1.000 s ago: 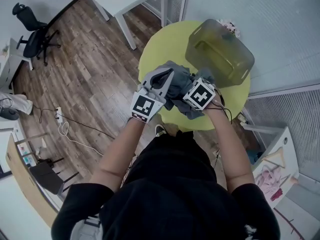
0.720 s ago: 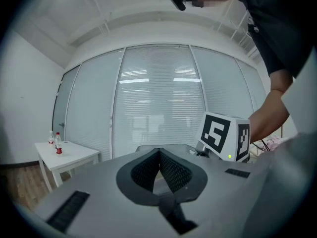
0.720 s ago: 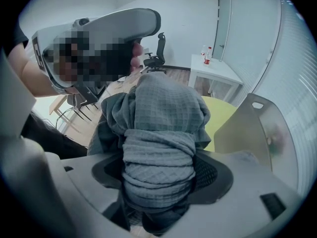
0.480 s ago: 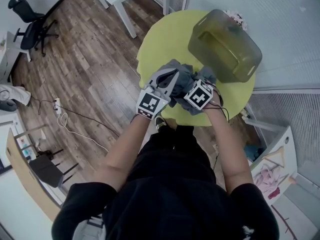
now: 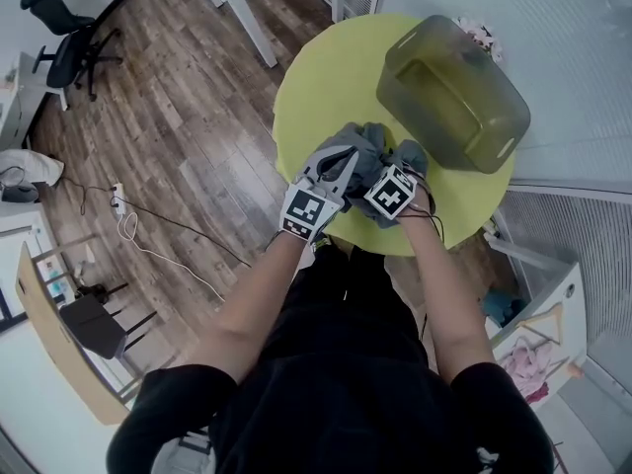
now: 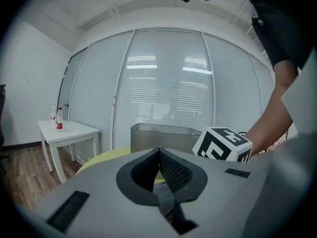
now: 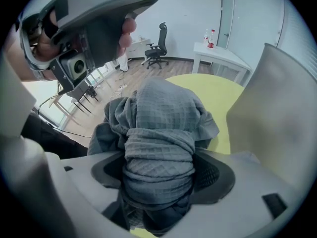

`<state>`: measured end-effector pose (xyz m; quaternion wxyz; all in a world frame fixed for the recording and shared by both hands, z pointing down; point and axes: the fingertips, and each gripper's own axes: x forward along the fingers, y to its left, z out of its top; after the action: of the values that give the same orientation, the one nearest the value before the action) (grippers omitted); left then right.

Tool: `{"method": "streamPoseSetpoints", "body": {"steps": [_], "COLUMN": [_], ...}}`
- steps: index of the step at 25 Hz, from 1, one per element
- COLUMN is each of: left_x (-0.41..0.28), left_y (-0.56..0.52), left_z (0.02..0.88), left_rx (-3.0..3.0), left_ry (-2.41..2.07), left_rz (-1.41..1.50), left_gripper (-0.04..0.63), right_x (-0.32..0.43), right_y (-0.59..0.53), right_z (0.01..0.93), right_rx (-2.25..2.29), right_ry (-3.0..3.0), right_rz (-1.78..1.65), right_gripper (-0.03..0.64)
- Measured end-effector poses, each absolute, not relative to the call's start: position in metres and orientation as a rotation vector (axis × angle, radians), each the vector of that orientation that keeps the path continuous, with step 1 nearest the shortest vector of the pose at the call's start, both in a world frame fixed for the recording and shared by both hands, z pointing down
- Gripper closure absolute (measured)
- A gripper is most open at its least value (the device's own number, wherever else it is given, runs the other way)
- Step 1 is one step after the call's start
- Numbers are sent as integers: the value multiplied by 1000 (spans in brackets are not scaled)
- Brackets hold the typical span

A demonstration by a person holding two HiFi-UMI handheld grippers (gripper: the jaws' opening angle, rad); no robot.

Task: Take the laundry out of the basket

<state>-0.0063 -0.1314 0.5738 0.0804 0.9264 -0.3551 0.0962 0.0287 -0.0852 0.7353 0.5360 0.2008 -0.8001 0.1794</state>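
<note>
The round yellow counter (image 5: pixel 316 77) is bare on its left and far side. The basket (image 5: pixel 454 92) sits at the far right rim. The grey cloth (image 5: pixel 370 146) is out of the basket, bunched near the counter's near edge.

The right tongs (image 7: pixel 158 175) stand wide, pinching a thick roll of that cloth between the pads. The left tongs (image 6: pixel 159 152) are pressed together at the tips above the cloth; whether they nip a fold is unclear.

Two bottles (image 6: pixel 56 118) on a white counter (image 6: pixel 74 130) carry red labels too small to read.
</note>
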Motion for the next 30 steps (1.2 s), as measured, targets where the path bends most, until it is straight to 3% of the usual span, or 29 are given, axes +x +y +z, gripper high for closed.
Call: {"method": "streamPoseSetpoints", "body": {"steps": [14, 30], "left_x": [8, 9], "left_y": [-142, -147], "left_z": [620, 632], "left_rx": [2699, 2670], "left_ry": [-1055, -1042], "left_rz": [373, 404], "left_gripper": [586, 586], "right_x": [32, 33], "right_y": [-88, -93], "right_z": [791, 768], "right_rx": [429, 378], "right_ry": [-1922, -1906], "right_rz": [439, 490], "right_gripper": [250, 225]}}
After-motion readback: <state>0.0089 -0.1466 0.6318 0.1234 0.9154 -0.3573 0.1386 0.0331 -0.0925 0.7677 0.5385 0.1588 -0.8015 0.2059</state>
